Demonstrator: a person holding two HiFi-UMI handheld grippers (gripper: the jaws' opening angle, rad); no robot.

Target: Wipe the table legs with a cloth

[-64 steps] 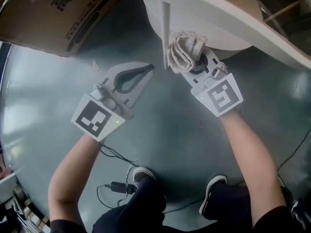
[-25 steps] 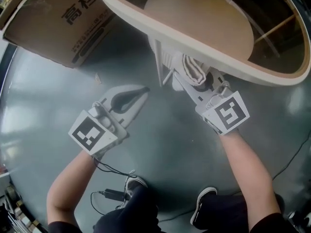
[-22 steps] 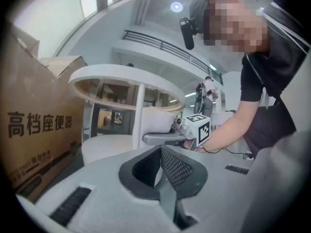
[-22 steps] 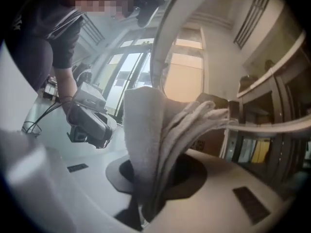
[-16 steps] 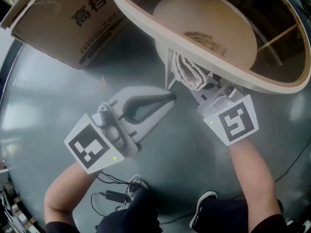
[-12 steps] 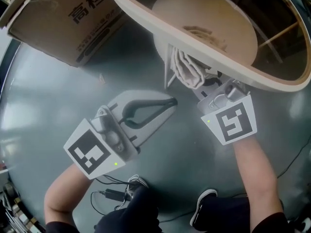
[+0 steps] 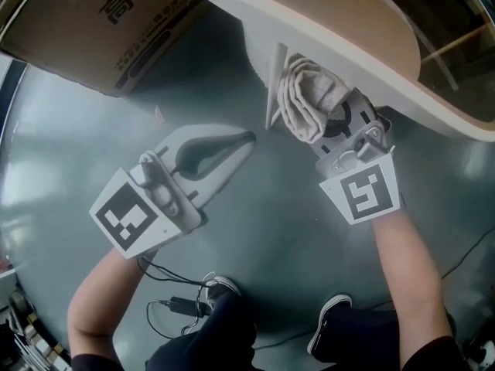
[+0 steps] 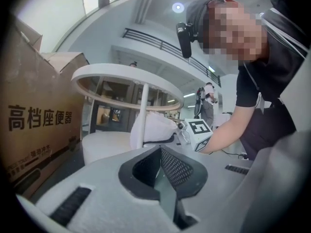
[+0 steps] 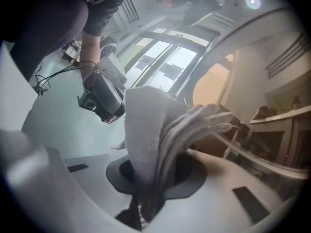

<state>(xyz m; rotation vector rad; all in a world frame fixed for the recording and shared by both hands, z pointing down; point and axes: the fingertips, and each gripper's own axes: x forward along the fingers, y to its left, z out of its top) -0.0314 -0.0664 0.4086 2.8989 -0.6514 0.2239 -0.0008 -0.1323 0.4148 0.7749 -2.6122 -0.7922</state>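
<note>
A white round table [image 7: 363, 41] fills the top of the head view, and one thin white leg [image 7: 274, 83] drops from its rim. My right gripper [image 7: 317, 122] is shut on a bunched off-white cloth [image 7: 305, 103], which presses against the right side of that leg. The right gripper view shows the cloth [image 9: 160, 130] standing up out of the shut jaws. My left gripper [image 7: 244, 139] hangs left of the leg, shut and empty. From the left gripper view I see the leg [image 8: 143, 115] with the cloth [image 8: 158, 127] beside it.
A brown cardboard box [image 7: 100, 22] with printed characters stands at the upper left. On the grey floor near the person's shoes [image 7: 220, 288] lie a black cable and adapter [image 7: 182, 304]. The table's round white base [image 8: 102, 144] sits behind the leg.
The right gripper has kept the cloth against the leg and slid a little along it. The left gripper has drawn back slightly to the left, still shut.
</note>
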